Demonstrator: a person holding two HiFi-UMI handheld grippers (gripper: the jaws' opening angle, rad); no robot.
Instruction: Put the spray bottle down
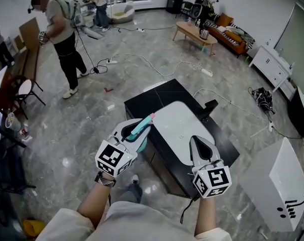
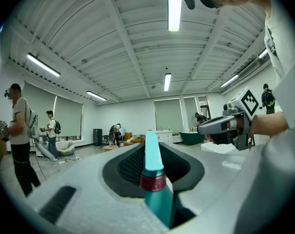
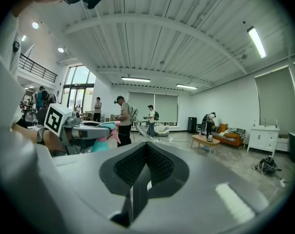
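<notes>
The spray bottle (image 1: 141, 127) is being gripped by the left gripper (image 1: 134, 130), whose jaws are pressing on the teal body just below its dark red collar. The nozzle is pointing ahead along the jaws. The bottle is being carried in the air near the left edge of the black counter (image 1: 146, 102) and is resting on nothing. The right gripper (image 1: 198, 143) is being held beside it over the white panel (image 1: 177, 122) that is lying on the counter; its jaws are closed together and nothing is being held between them. The step in hand is being judged as the approach to the counter, with the set-down not yet begun. For a clean placement, a flat part of the surface well inside the edge is being called for, not the rim. Because the bottle is being held lying along the jaws, a turn of the wrist is probably being needed so that the base is being brought down first. The jaws are best being opened only once the base is being carried fully by the surface, and the left gripper is then best being drawn straight back, since a tall, narrow bottle is being judged easy to tip with a brushing jaw.
</notes>
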